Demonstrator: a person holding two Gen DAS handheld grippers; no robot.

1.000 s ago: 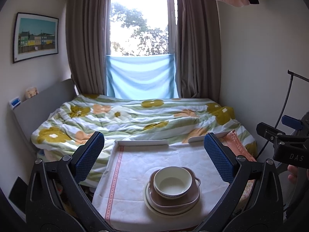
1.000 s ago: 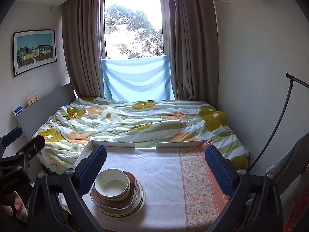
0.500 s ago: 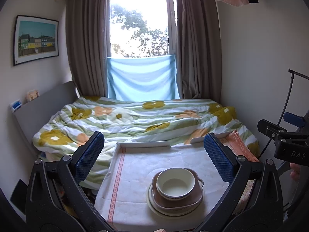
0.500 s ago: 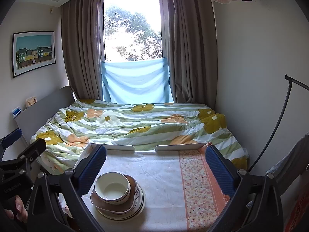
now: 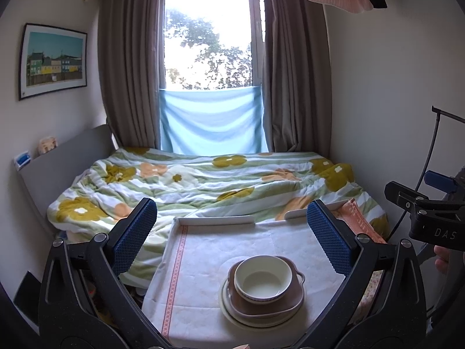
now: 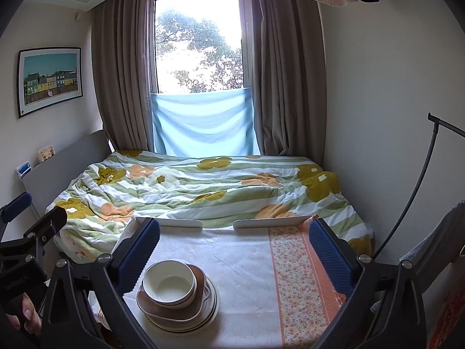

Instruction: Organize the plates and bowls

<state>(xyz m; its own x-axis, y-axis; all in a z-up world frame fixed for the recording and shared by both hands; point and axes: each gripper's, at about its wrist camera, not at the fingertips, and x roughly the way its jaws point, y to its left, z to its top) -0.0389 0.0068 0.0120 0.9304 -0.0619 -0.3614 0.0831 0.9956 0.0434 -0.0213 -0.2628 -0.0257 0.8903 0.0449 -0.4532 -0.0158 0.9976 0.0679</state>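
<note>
Round cream bowl (image 5: 263,279) nests on stacked glossy plates (image 5: 261,308).

Floral duvet (image 5: 203,186), brown curtains (image 5: 128,87), framed picture (image 5: 53,61), blue cloth (image 5: 212,122)

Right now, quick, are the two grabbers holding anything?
Left gripper: open, fingers wide apart, holding nothing.
Right gripper: open, fingers wide apart, holding nothing.

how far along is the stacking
Looks done: the bowl sits nested in the brown dish atop the plates, one stack. In hand: nothing; left gripper and right gripper are open, above the table. Left: nothing loose visible.
</note>
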